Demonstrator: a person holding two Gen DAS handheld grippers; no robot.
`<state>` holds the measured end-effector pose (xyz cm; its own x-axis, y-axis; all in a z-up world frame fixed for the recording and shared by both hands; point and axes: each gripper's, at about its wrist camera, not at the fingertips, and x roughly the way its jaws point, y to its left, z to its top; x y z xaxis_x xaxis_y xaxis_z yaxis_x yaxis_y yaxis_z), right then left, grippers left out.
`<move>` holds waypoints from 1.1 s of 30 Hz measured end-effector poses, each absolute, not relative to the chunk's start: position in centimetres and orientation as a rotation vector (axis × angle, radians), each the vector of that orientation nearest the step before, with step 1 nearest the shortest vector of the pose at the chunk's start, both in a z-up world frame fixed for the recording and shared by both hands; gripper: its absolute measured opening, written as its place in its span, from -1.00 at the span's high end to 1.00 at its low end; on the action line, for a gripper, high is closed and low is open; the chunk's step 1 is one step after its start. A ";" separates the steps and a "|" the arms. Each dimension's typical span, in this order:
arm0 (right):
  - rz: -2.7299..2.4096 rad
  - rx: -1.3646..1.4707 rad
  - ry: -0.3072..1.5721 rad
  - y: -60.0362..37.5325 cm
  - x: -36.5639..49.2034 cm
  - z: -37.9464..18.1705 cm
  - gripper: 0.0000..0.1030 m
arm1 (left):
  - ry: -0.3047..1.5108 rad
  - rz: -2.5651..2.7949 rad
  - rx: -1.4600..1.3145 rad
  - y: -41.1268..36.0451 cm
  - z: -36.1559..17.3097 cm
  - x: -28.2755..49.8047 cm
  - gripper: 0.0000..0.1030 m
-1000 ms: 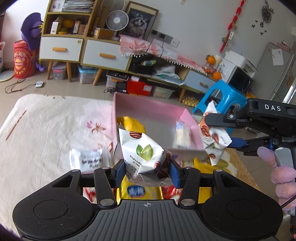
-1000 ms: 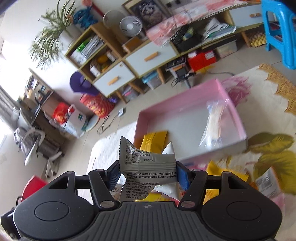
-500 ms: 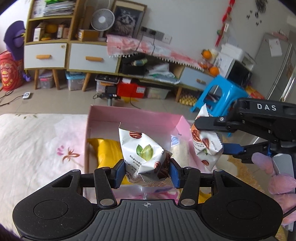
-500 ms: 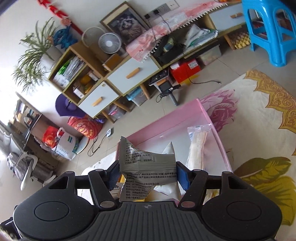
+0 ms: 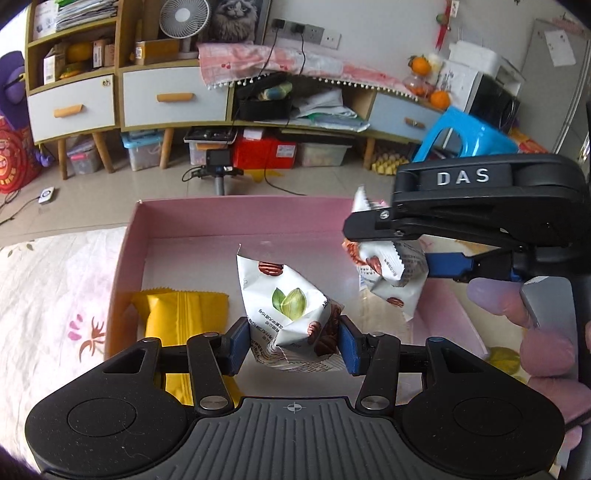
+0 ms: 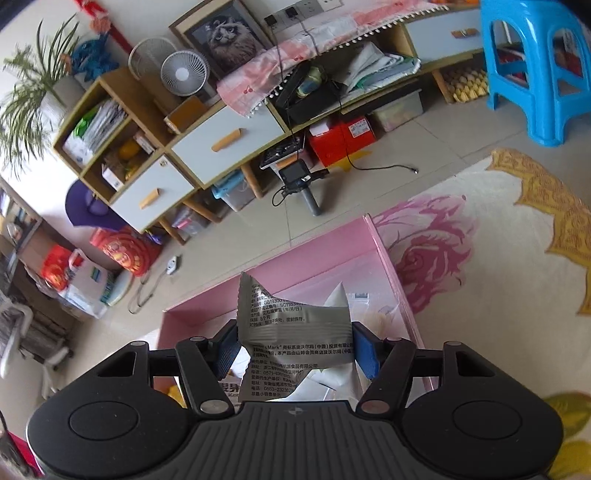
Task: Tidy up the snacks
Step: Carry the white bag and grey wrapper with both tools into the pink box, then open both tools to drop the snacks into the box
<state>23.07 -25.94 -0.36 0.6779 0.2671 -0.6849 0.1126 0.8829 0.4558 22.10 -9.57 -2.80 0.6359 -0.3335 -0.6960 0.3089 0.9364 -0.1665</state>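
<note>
**Inspector:** Left gripper is clamped on a white nut packet, blue pads pressed into both its sides. The packet is held over the open pink box.

**Clerk:** And the right gripper?

**Inspector:** Right gripper is closed on a second nut packet, grey printed back toward the camera. From the left wrist view that same packet hangs over the right part of the box, pinched top and bottom, with a gloved hand on the handle.

**Clerk:** What lies close by?

**Inspector:** A yellow packet rests on the box floor at the left, and a clear wrapped snack lies at the right wall, partly hidden behind the held packet. The box sits on a floral cloth over the worktop. Beyond stand a blue stool, a low cabinet with drawers and a white fan.

**Clerk:** Any writing?

**Inspector:** "DAS" on the right gripper's body. The grey back reads "Mark" and "GB19300" among small Chinese print, too fine to read. The left packet shows pictures of pecans and a green nut.
</note>
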 end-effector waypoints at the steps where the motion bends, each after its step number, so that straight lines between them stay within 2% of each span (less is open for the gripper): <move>1: 0.092 0.480 0.830 -25.8 23.1 -0.4 -0.06 | 0.800 -0.365 -0.025 -9.7 -2.9 22.2 0.08; 9: 0.086 0.433 0.827 -25.3 23.8 -0.1 -0.14 | 0.776 -0.347 0.055 -10.5 -3.3 22.7 0.01; 10: 0.084 0.427 0.824 -25.3 23.8 0.0 -0.15 | 0.776 -0.347 0.059 -10.5 -3.2 22.7 -0.08; 12: 0.080 0.423 0.815 -25.3 23.6 0.2 -0.40 | 0.770 -0.347 0.064 -10.4 -2.9 22.6 -0.28; 14: 0.071 0.426 0.807 -25.5 23.4 0.4 -0.52 | 0.758 -0.356 0.058 -10.3 -2.6 22.4 -0.41; 16: 0.066 0.437 0.805 -25.8 23.2 0.7 -0.57 | 0.751 -0.361 0.048 -10.0 -2.2 22.1 -0.60; 20: 0.057 0.449 0.803 -26.3 22.5 1.4 -0.62 | 0.739 -0.363 0.032 -9.7 -1.3 21.4 -0.83; 33: 0.039 0.436 0.786 -27.2 18.7 3.5 -0.72 | 0.728 -0.399 -0.020 -8.4 1.3 17.8 -0.87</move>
<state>18.66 -27.24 3.52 0.7104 0.1939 -0.6765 0.1267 0.9104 0.3939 17.83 -8.36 1.28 0.6748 -0.3617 -0.6433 0.3476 0.9247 -0.1553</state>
